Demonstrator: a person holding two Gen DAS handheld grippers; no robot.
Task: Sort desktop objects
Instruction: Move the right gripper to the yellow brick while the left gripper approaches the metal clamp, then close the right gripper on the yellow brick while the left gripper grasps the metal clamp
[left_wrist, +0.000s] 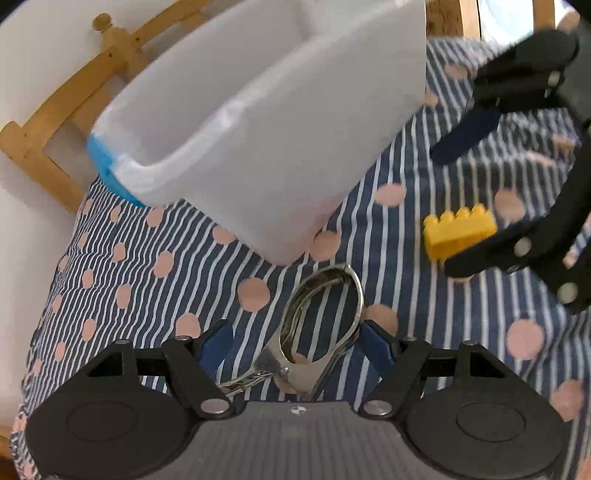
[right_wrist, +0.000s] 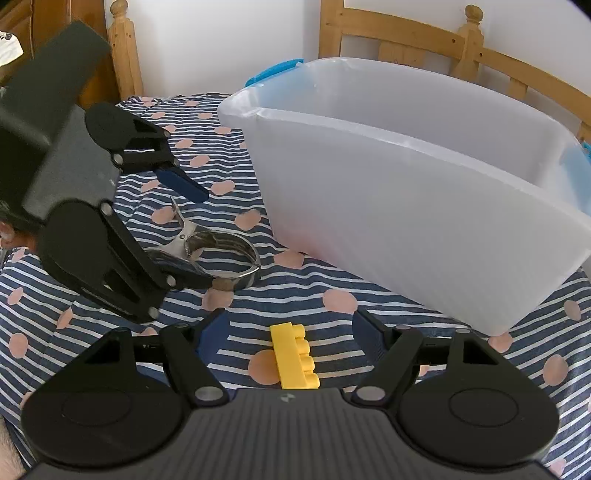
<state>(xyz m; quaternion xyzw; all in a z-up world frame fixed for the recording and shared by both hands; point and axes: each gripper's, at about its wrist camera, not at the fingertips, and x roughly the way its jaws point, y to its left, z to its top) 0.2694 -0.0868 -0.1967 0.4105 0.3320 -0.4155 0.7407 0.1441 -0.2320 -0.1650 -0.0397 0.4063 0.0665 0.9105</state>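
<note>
A shiny metal clip with a ring-shaped loop (left_wrist: 321, 325) lies on the striped, dotted cloth between the open fingers of my left gripper (left_wrist: 295, 341); it also shows in the right wrist view (right_wrist: 218, 254). A yellow toy brick (right_wrist: 295, 356) lies on its side between the open fingers of my right gripper (right_wrist: 290, 334); it shows in the left wrist view (left_wrist: 460, 230) too. Neither object is gripped. A white translucent bin (right_wrist: 424, 206) with blue handles stands just beyond both, also in the left wrist view (left_wrist: 258, 147).
The cloth (right_wrist: 92, 314) covers a table with edges near the left. Wooden chair backs (right_wrist: 406, 37) stand behind the bin against a white wall. The left gripper's body (right_wrist: 92, 206) sits close to the left of my right gripper.
</note>
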